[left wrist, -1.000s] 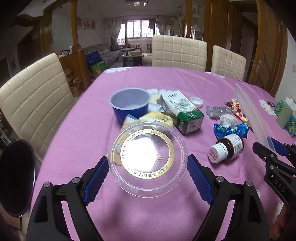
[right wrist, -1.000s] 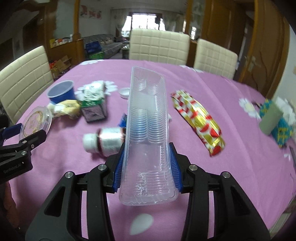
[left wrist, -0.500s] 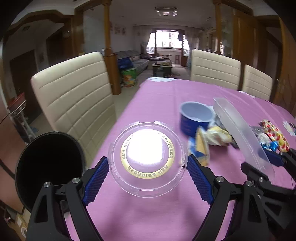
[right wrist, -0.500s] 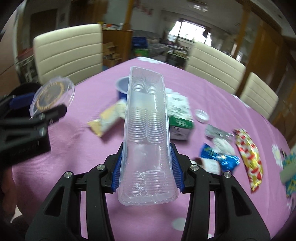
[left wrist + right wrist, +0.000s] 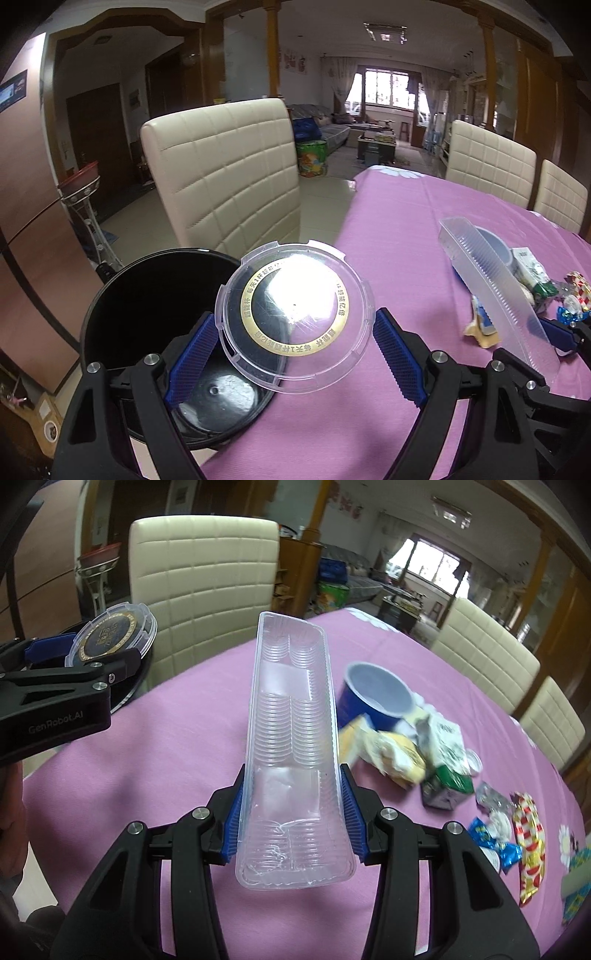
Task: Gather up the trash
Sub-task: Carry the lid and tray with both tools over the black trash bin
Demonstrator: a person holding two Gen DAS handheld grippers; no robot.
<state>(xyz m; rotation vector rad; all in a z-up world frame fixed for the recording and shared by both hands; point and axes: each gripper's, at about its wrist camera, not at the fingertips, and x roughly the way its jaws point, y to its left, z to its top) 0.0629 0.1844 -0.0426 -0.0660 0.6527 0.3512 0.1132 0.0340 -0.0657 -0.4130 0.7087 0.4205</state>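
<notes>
At far left stands the round black trash bin (image 5: 155, 332), beside the counter's (image 5: 399, 236) pink-clothed edge. My left gripper (image 5: 295, 343) has its jaws clamped on the round clear plastic lid with a gold ring (image 5: 293, 314) — it hangs partly over the bin's mouth. My right gripper (image 5: 291, 808) has its jaws clamped on the long clear plastic tray (image 5: 293, 746) above the counter — the other wrappers lie further right.

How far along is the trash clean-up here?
Early on. The black bin shows nothing inside. In hand: the left tongs grip a round clear lid over the bin's rim; the right tongs clamp a long clear tray. The blue cup, carton and wrappers remain on the table.
</notes>
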